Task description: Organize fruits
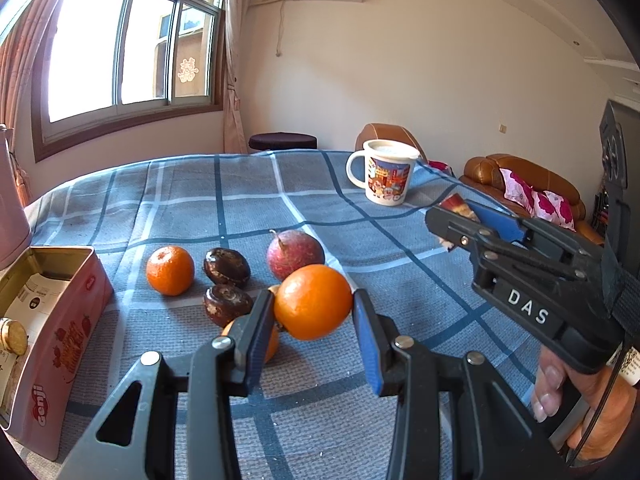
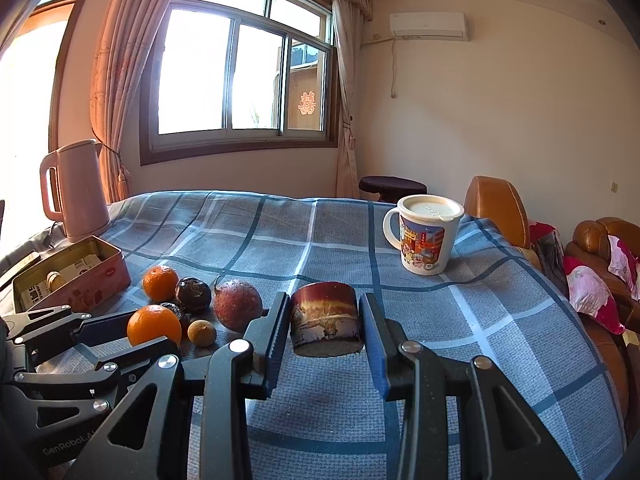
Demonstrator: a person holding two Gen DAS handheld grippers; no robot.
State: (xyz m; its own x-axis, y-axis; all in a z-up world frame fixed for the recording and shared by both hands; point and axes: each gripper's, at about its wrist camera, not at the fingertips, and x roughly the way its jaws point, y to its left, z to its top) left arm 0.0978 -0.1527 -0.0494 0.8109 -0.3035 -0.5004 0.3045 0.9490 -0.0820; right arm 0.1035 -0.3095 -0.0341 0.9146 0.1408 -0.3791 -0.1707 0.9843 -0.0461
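Observation:
My left gripper is shut on a bright orange, its blue pads pressed to both sides. On the checked blue cloth behind it lie a smaller orange, two dark brown fruits and a reddish passion fruit. Another orange fruit shows partly behind the left finger. My right gripper is shut on a small printed cup. In the right wrist view the held orange sits at the left, with a small tan fruit beside it.
An open pink tin with packets inside stands at the left, a pink kettle behind it. A lidded cartoon mug stands at the far right of the table. A brown sofa lies beyond the table's right edge.

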